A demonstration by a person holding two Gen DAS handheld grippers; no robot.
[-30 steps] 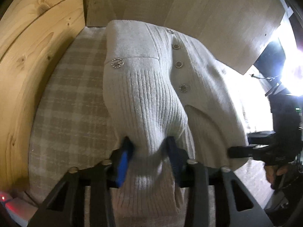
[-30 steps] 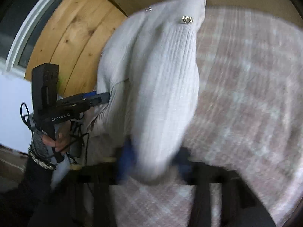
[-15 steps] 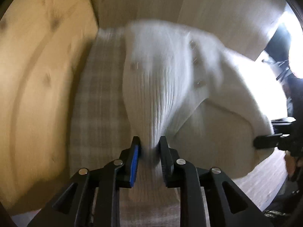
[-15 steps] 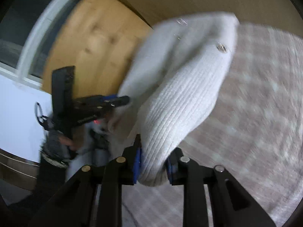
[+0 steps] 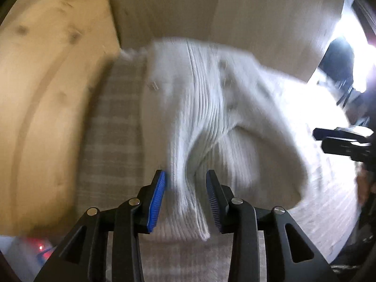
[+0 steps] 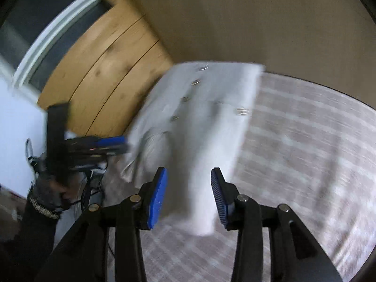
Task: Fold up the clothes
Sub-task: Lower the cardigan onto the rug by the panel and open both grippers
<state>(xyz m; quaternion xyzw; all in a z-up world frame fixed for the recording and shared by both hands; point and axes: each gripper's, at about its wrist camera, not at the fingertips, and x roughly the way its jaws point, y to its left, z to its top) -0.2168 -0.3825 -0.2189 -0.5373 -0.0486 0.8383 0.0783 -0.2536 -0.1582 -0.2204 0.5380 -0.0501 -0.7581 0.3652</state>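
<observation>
Both grippers, left (image 5: 185,195) and right (image 6: 189,192), have spread, releasing the soft, limp cardigan (image 5: 211,108) between their jaws; regrip the ribbed hem.

Cream ribbed cardigan (image 5: 211,108), buttoned, folded, on plaid bedspread (image 6: 305,152).

Ribbed knit cardigan (image 5: 206,108) (shiny buttons), checked woven bedcover (image 6: 305,141), knotty wooden headboard (image 5: 47,94).
</observation>
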